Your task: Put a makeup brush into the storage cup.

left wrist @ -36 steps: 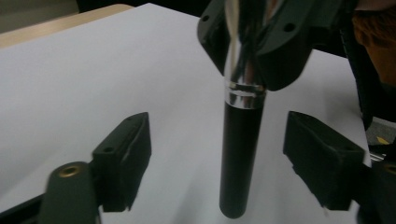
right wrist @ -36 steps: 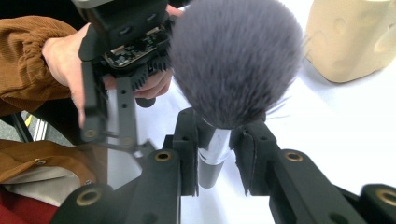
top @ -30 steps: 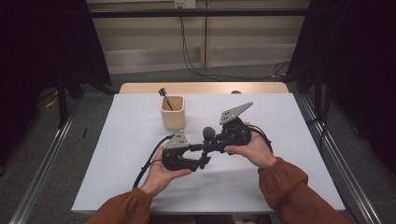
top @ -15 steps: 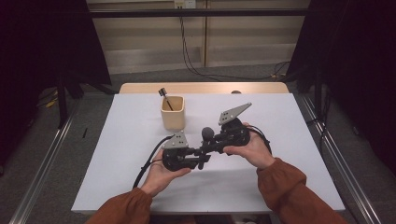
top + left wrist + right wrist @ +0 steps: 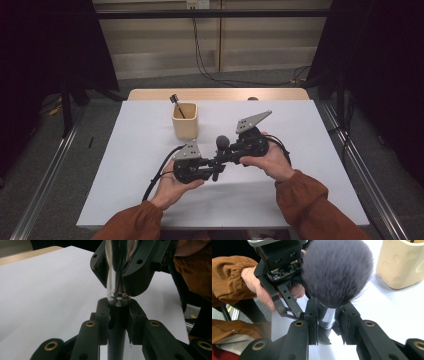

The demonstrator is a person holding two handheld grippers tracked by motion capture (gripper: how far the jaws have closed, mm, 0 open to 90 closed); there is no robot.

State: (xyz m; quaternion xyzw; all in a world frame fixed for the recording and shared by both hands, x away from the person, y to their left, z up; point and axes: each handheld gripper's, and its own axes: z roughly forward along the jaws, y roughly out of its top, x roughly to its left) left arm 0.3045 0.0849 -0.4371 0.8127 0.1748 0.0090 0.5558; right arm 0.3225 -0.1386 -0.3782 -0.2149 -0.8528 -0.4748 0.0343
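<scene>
- Holding a makeup brush [image 5: 220,150] between them above the white table [image 5: 125,165], the left gripper [image 5: 212,167] and right gripper [image 5: 227,154] meet near the table's middle.
- Left gripper: its jaws have just been closing and now clamp the brush's black handle [image 5: 117,340]; the handle's lower end is cut off by the bottom of the left gripper view.
- Right gripper: its jaws are clamped on the chrome ferrule [image 5: 327,316] just under the dark bristle head [image 5: 337,270].
- Bristle head hides much of the left gripper's body in the right gripper view.
- Beige cup [image 5: 184,120] stands beyond the grippers, apart from them; a thin dark tool [image 5: 176,102] leans out of it, too small to identify.
- Open tabletop lies on both sides of the hands, with bare surface out to the left and right edges.
</scene>
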